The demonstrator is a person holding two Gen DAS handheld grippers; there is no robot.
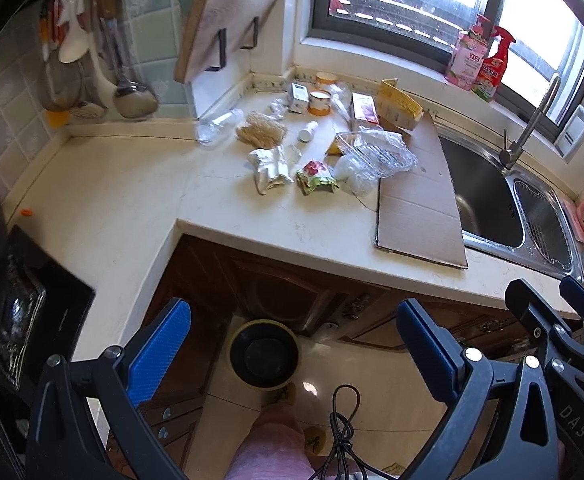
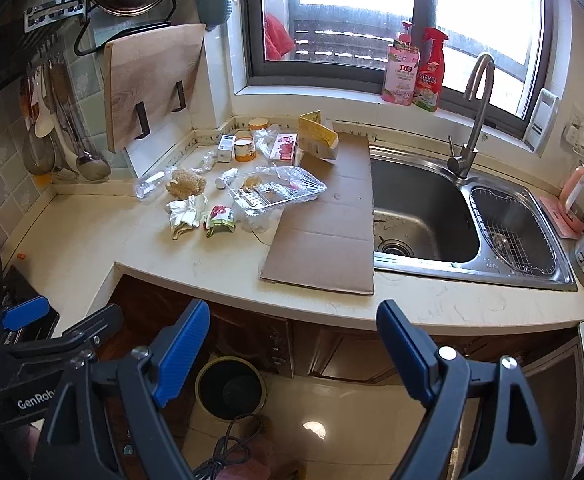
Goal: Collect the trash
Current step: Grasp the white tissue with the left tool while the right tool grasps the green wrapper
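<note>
Much trash [image 2: 248, 192] beside cardboard [image 2: 324, 232]

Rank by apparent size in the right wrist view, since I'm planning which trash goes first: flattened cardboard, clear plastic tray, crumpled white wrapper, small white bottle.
1. flattened cardboard
2. clear plastic tray
3. crumpled white wrapper
4. small white bottle

All lie at similar distance, so the order seems reliable.

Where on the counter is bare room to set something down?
The left wing of the counter, between tiled wall and front edge, is bare except one small orange bit. The cardboard sheet's near half is free. The trash pile crowds the window corner.
</note>
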